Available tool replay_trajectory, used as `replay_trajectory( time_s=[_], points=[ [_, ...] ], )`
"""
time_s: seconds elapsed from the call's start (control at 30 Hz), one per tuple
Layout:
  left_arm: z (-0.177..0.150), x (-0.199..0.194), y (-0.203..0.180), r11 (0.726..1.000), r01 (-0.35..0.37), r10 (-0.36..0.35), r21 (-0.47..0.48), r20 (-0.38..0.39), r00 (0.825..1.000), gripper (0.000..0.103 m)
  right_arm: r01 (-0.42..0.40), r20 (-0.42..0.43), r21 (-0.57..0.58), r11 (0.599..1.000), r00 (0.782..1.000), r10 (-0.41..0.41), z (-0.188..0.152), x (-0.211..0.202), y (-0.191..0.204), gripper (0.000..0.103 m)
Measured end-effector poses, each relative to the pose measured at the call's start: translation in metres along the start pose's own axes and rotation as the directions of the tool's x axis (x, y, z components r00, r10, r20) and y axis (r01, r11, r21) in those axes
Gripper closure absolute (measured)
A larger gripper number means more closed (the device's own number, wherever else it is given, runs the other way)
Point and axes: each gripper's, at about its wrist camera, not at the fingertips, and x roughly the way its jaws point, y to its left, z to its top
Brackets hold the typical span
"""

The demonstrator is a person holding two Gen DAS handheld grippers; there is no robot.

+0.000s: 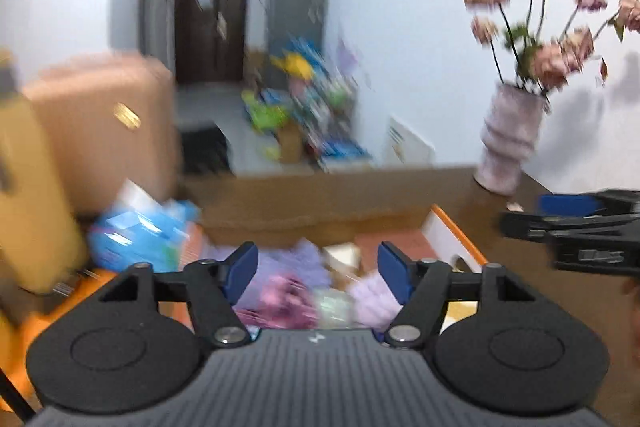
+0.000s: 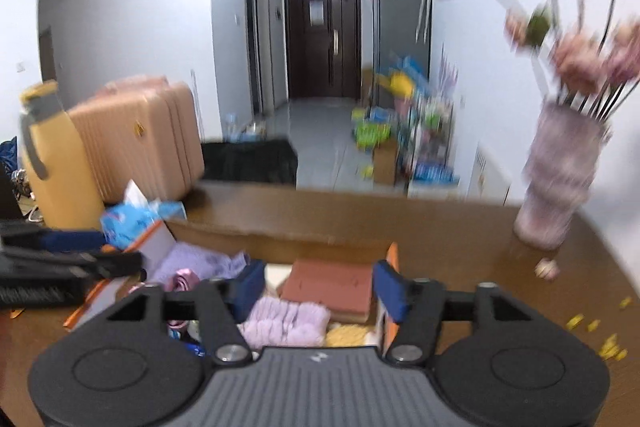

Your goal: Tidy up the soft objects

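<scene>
An orange-rimmed open box [image 2: 394,259] sits on the brown table and holds soft items: a lilac fuzzy cloth [image 2: 284,323], a purple cloth [image 2: 192,263], a pink shiny item [image 2: 184,281] and a reddish-brown folded piece [image 2: 332,285]. My right gripper [image 2: 318,287] is open and empty above the box. My left gripper [image 1: 318,273] is open and empty over the same box [image 1: 456,235], above purple and pink cloths [image 1: 280,287]. Each gripper also shows in the other's view: the right one [image 1: 568,223] and the left one [image 2: 72,259]. Both views are blurred.
A vase of pink flowers [image 1: 508,147] stands at the table's right [image 2: 556,187]. A blue tissue pack [image 2: 136,217], a yellow bottle [image 2: 52,155] and a pink suitcase [image 2: 140,139] are at the left. Yellow crumbs [image 2: 600,335] lie on the table.
</scene>
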Motion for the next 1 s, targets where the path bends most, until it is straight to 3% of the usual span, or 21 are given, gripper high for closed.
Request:
replay_trajectory(
  time_s=[0.07, 0.17, 0.27, 0.73, 1.0],
  points=[
    [-0.008, -0.026, 0.004, 0.997, -0.067, 0.064, 0.028, 0.091, 0.994, 0.02, 0.032, 0.08, -0.048, 0.998, 0.996, -0.028, -0.006, -0.026, 0.006, 0.023],
    [-0.029, -0.059, 0.01, 0.992, -0.122, 0.11, 0.041, 0.232, 0.967, 0.011, 0.045, 0.251, -0.064, 0.997, 0.968, -0.027, -0.026, -0.059, 0.014, 0.002],
    [-0.042, -0.072, 0.013, 0.992, -0.125, 0.119, 0.006, 0.253, 0.96, 0.007, 0.049, 0.363, -0.041, 0.998, 0.931, -0.031, -0.047, -0.076, 0.017, 0.0],
    [-0.069, -0.133, 0.016, 0.994, -0.104, 0.104, -0.018, 0.309, 0.945, 0.006, 0.094, 0.379, -0.006, 0.996, 0.922, -0.085, -0.069, -0.116, 0.041, 0.0],
    [-0.137, -0.213, 0.009, 0.992, -0.124, 0.112, 0.018, 0.317, 0.942, 0.0, 0.091, 0.352, 0.02, 0.996, 0.931, -0.092, -0.139, -0.19, 0.068, 0.0]
  ],
)
